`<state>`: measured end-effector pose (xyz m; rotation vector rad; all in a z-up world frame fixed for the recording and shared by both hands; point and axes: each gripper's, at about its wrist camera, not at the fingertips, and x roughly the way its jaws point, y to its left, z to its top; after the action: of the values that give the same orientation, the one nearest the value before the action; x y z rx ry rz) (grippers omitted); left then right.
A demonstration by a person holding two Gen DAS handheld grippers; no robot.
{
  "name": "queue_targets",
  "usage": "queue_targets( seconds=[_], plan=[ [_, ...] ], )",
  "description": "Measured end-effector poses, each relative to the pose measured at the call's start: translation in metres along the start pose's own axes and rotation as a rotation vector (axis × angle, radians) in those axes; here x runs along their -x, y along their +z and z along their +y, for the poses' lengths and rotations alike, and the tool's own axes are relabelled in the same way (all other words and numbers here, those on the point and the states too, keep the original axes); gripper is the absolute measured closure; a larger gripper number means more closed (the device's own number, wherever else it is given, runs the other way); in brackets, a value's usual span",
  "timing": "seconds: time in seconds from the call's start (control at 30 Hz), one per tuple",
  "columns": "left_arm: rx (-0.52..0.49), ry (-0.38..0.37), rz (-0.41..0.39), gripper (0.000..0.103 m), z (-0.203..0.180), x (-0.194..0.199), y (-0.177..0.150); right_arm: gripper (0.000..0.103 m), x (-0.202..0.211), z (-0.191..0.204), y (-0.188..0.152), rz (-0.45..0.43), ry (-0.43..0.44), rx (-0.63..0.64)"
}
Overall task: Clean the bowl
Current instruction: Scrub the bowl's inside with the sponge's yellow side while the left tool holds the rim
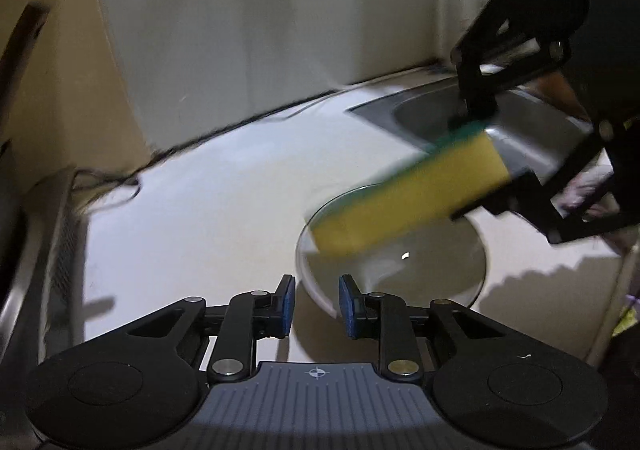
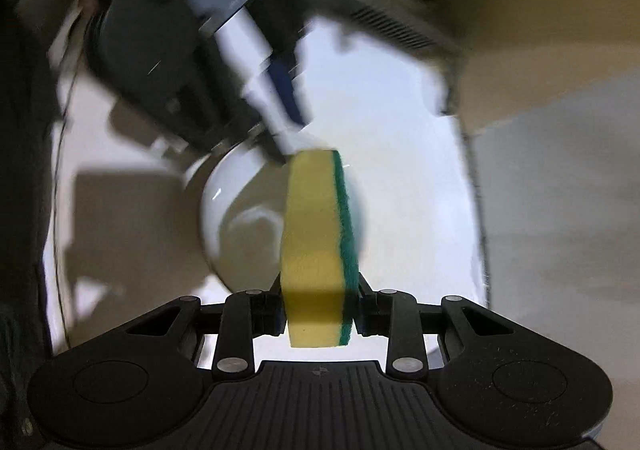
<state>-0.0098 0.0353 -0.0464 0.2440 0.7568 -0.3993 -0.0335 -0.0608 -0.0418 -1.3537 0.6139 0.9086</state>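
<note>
Yellow-green sponge [image 2: 318,246] clamped in right tool [image 2: 319,312], over glass bowl [image 1: 440,270].

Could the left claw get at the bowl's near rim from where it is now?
Probably yes. The left claw stands open just short of the glass bowl, nothing between them. The sponge in the right claw hangs over the far side only.

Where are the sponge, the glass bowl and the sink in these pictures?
sponge [image 2: 314,250]: right wrist view, on its yellow face.
glass bowl [image 1: 432,270]: left wrist view, on its clear inner wall.
sink [image 1: 424,110]: left wrist view, on its steel basin wall.
</note>
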Motion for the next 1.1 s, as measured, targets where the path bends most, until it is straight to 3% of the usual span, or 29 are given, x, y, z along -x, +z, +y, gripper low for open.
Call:
queue_targets(
  seconds=[0.17, 0.33, 0.4, 0.47, 0.57, 0.6, 0.63, 0.7, 0.83, 0.87, 0.97, 1.1],
  plan=[
    [0.045, 0.01, -0.01, 0.077, 0.001, -0.008, -0.002, 0.071, -0.01, -0.006, 0.005, -0.023, 0.119, -0.035],
    [0.054, 0.007, -0.025, 0.083, 0.005, -0.006, -0.002, 0.071, 0.008, -0.041, -0.015, -0.069, 0.274, -0.204],
    [0.032, 0.011, -0.045, 0.083, 0.007, 0.003, -0.001, 0.072, 0.013, -0.047, -0.022, -0.07, 0.249, -0.231],
    [-0.038, -0.013, -0.086, 0.083, 0.005, 0.021, 0.0, 0.072, 0.015, -0.049, -0.025, -0.057, 0.188, -0.232],
    [-0.257, -0.132, -0.118, 0.08, -0.002, 0.049, -0.004, 0.072, 0.009, -0.045, -0.023, -0.052, 0.2, -0.213],
    [-0.35, -0.207, -0.106, 0.078, -0.006, 0.055, -0.006, 0.072, 0.001, -0.044, -0.018, -0.046, 0.218, -0.187],
    [-0.366, -0.216, -0.101, 0.078, -0.007, 0.054, -0.006, 0.072, -0.007, -0.043, -0.014, -0.039, 0.233, -0.165],
    [-0.509, -0.245, -0.042, 0.076, -0.022, 0.048, -0.011, 0.072, -0.023, -0.04, -0.009, -0.025, 0.24, -0.144],
    [-0.608, -0.199, 0.008, 0.074, -0.038, 0.025, -0.016, 0.071, -0.043, -0.049, -0.006, -0.038, 0.25, -0.188],
    [-0.644, -0.148, 0.019, 0.074, -0.044, 0.012, -0.018, 0.071, -0.047, -0.052, -0.005, -0.051, 0.251, -0.208],
    [-0.583, -0.108, 0.034, 0.077, -0.04, -0.002, -0.013, 0.071, -0.045, -0.06, 0.002, -0.111, 0.289, -0.236],
    [-0.527, -0.127, 0.057, 0.082, -0.037, -0.009, -0.014, 0.072, -0.021, -0.052, 0.008, -0.127, 0.304, -0.128]
  ],
)
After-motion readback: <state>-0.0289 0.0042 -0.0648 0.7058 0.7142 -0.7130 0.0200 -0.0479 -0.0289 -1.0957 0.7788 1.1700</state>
